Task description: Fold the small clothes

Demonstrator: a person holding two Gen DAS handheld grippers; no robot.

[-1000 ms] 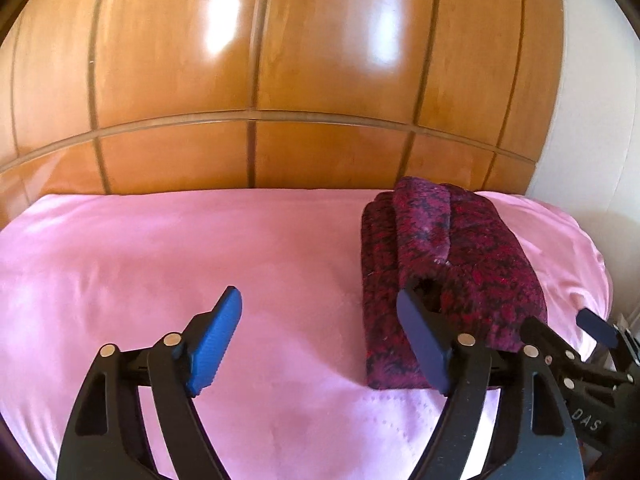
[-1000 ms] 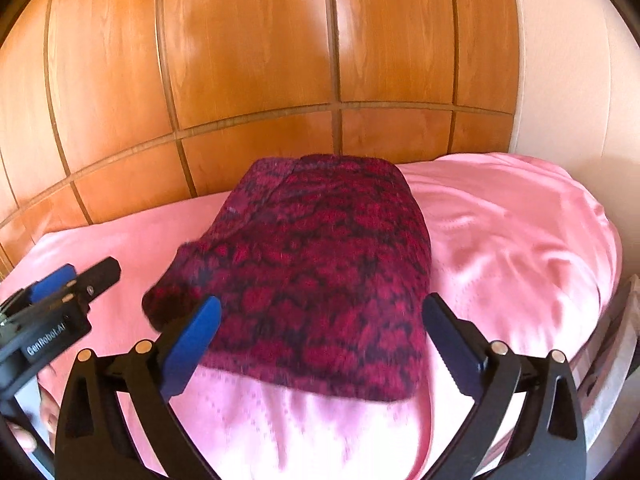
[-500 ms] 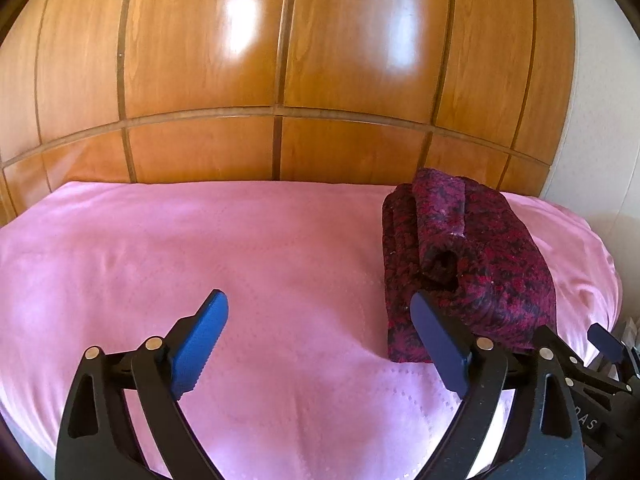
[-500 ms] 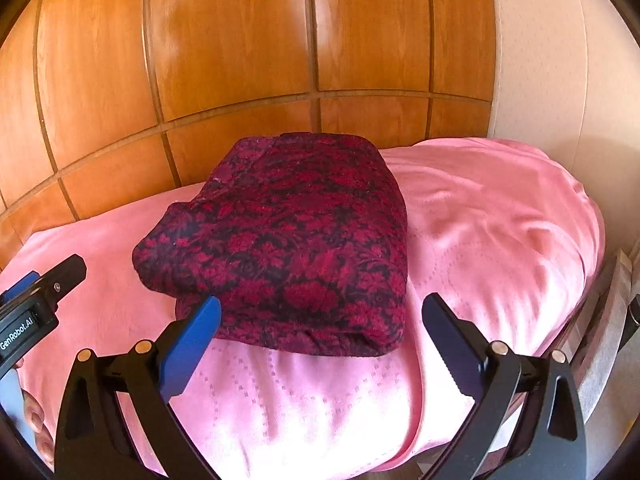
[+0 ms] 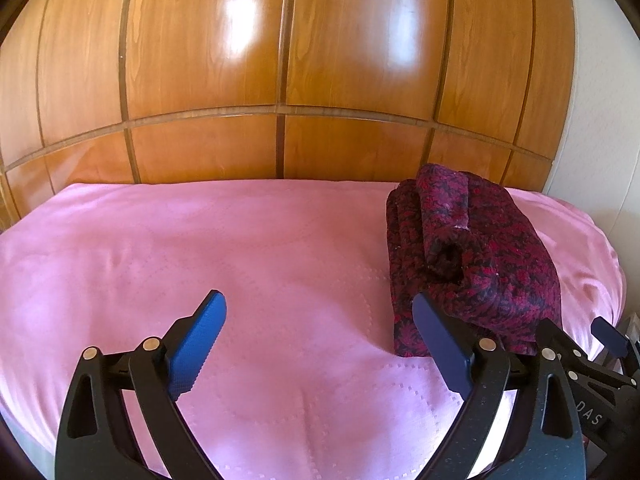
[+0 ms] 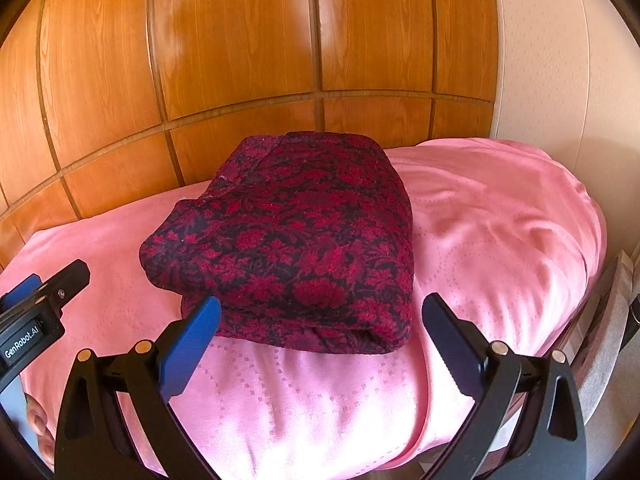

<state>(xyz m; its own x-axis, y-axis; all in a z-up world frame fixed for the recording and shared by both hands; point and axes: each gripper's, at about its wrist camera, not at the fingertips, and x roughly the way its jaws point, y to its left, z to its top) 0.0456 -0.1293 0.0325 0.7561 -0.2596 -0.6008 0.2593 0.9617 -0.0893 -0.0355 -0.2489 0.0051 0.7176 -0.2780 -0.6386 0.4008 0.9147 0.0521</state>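
Looking at a dark red patterned garment [image 6: 296, 248] already folded into a thick bundle, lying on the pink bedspread [image 6: 500, 240] close to the wooden headboard [image 6: 240, 60] and toward its wall-side end. Showing in the left wrist view as a stack of layers [image 5: 472, 256] with a rolled opening (perhaps a sleeve or cuff) facing the camera. Hovering just short of the bundle's near edge with the right gripper [image 6: 320, 344], jaws spread wide and holding nothing. Hovering beside the bundle with the left gripper [image 5: 320, 344] over bare bedspread, jaws likewise wide and empty, the right-hand pad sitting in front of the bundle's near corner, contact there not being clear.

Judging the folding itself as essentially finished, leaving at most a tidy-up or a final press. Doing that well probably meaning: keeping both pairs of jaws flat and low, pressing down on top of the bundle rather than pinching an edge, since soft knit layers are likely to slide and spring open. Tucking the rolled opening under, if tidying at all, from the side away from the headboard. Avoiding snagging the bedspread underneath, which is already rippling near the bundle.
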